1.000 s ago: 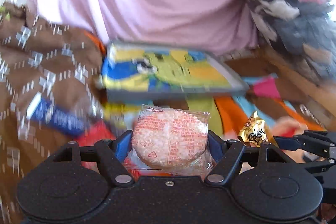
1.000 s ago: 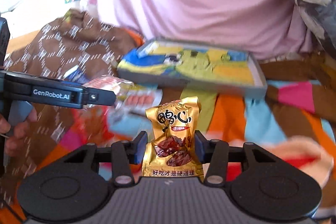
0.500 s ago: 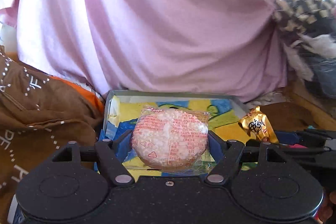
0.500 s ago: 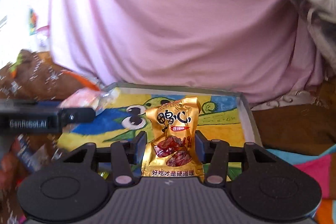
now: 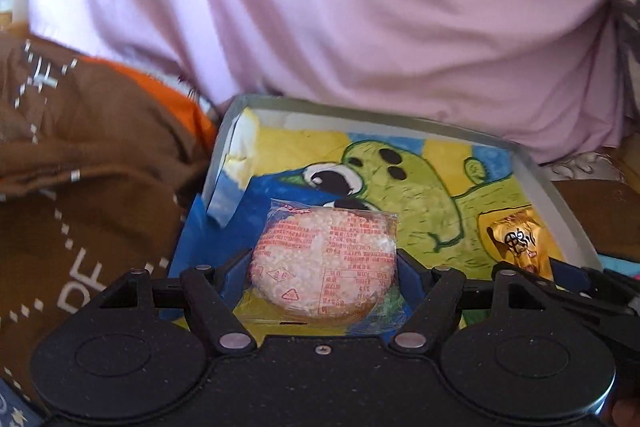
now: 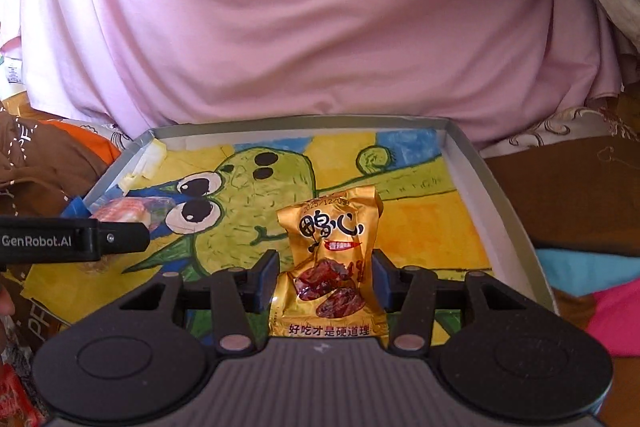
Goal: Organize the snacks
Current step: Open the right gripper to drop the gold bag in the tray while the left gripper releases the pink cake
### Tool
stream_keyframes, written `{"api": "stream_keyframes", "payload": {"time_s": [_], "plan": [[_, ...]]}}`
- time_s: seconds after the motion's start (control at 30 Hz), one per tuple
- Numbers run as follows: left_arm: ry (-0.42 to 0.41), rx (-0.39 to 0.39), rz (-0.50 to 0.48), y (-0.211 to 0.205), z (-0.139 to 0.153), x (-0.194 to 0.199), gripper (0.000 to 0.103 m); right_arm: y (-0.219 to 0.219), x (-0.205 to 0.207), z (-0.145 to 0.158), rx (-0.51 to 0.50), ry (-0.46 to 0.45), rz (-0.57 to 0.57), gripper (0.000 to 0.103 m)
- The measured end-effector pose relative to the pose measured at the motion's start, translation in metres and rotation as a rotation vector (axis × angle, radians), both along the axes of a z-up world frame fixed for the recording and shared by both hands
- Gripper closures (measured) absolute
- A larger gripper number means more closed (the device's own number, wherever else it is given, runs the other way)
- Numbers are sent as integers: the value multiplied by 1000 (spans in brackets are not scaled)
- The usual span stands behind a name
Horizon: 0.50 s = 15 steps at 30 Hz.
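Note:
My left gripper [image 5: 323, 269] is shut on a round rice cake [image 5: 324, 259] in a clear wrapper with red print. It hangs over the left part of a shallow grey tray [image 5: 552, 187] lined with a green cartoon drawing. My right gripper [image 6: 326, 279] is shut on a gold snack packet [image 6: 332, 259] with black characters, over the right half of the same tray [image 6: 492, 187]. From the left wrist the gold packet [image 5: 520, 243] shows at the right. In the right wrist view the left gripper [image 6: 120, 237] enters from the left with the rice cake [image 6: 124, 209].
A person in a pink shirt [image 6: 320, 19] sits right behind the tray. Brown patterned cloth [image 5: 80, 179] lies left of the tray, and a bright multicoloured blanket [image 6: 600, 287] lies to its right. A red wrapper [image 6: 16, 399] peeks in at the lower left.
Both grippers moved forward from above the blanket to above the tray, each keeping its snack. The tray now fills the lower middle of both views.

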<state>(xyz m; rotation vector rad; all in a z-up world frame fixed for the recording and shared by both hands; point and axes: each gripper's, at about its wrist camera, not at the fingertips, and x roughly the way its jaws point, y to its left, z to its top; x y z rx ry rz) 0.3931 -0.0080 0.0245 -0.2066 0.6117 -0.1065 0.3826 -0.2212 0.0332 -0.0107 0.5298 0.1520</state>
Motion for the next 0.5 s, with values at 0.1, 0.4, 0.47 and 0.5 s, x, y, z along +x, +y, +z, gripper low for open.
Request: {"api": "stream_keyframes", "payload": {"time_s": [0.1, 0.4, 0.47, 0.5], "plan": [[20, 3, 14, 0, -5, 1, 27, 1, 2, -2, -6, -3, 4, 47], [40, 35, 30, -3, -4, -2, 14, 1, -20, 9, -49, -83, 6, 18], [35, 13, 43, -1, 0, -8, 13, -3, -29, 14, -40, -110, 4, 14], [30, -2, 50, 0, 3, -12, 12, -4, -35, 16, -38, -127, 0, 11]]}}
